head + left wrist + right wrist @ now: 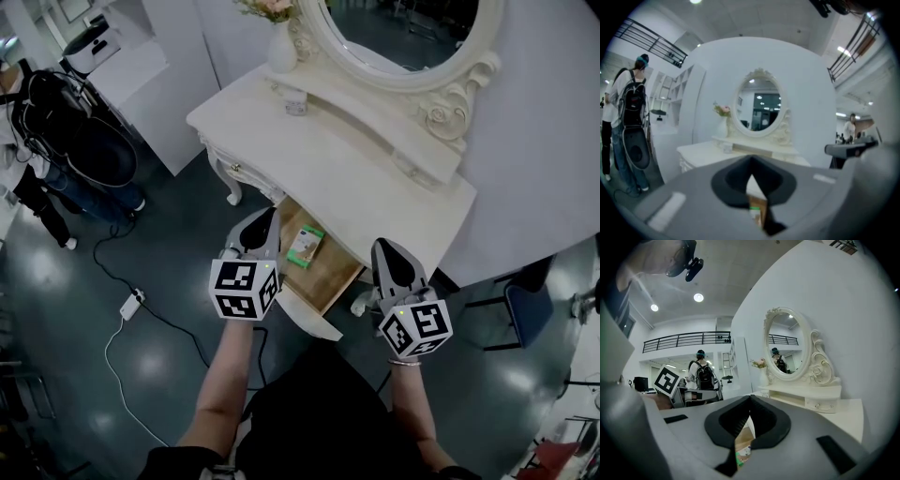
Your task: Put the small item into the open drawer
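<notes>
The small item, a green and white box (306, 246), lies inside the open wooden drawer (330, 281) under the white dressing table (375, 178). My left gripper (264, 219) hangs just left of the drawer, above its near end, jaws shut and empty. My right gripper (390, 249) hovers to the right of the drawer, also shut with nothing in it. In the left gripper view the jaws (751, 162) meet, and the box (755, 211) shows below through the slit. The right gripper view has the closed jaws (750, 400) over the same box (744, 453).
On the table stand an oval mirror (403, 33), a vase of flowers (281, 42) and a small jar (296, 101). A person with a backpack (56, 141) stands at far left. A cable and power strip (131, 305) lie on the floor; a chair (525, 300) sits right.
</notes>
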Available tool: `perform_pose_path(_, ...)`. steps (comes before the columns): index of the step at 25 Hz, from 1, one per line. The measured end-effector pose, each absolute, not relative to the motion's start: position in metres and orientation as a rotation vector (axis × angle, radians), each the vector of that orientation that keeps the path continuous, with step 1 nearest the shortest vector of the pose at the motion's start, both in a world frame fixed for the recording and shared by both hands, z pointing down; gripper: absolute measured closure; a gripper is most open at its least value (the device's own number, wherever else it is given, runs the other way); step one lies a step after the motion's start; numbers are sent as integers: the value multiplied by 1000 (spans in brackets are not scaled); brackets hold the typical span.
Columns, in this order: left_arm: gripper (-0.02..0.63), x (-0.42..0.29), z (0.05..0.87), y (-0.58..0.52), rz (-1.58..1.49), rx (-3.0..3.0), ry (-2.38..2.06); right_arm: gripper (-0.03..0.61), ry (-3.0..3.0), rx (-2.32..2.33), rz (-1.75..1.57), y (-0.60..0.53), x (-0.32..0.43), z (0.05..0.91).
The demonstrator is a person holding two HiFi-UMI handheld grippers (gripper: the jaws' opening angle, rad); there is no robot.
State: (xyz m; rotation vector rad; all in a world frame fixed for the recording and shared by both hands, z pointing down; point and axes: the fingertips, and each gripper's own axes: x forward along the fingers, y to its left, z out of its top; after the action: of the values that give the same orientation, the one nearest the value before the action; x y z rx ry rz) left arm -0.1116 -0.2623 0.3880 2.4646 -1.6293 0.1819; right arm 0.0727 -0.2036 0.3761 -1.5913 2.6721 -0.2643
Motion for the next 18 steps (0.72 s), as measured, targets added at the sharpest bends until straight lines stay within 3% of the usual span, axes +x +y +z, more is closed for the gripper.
perform_pose_path(18,606,-126,371,-221,65,2483,-1649,581,2670,-1619,-219,-185,70,368)
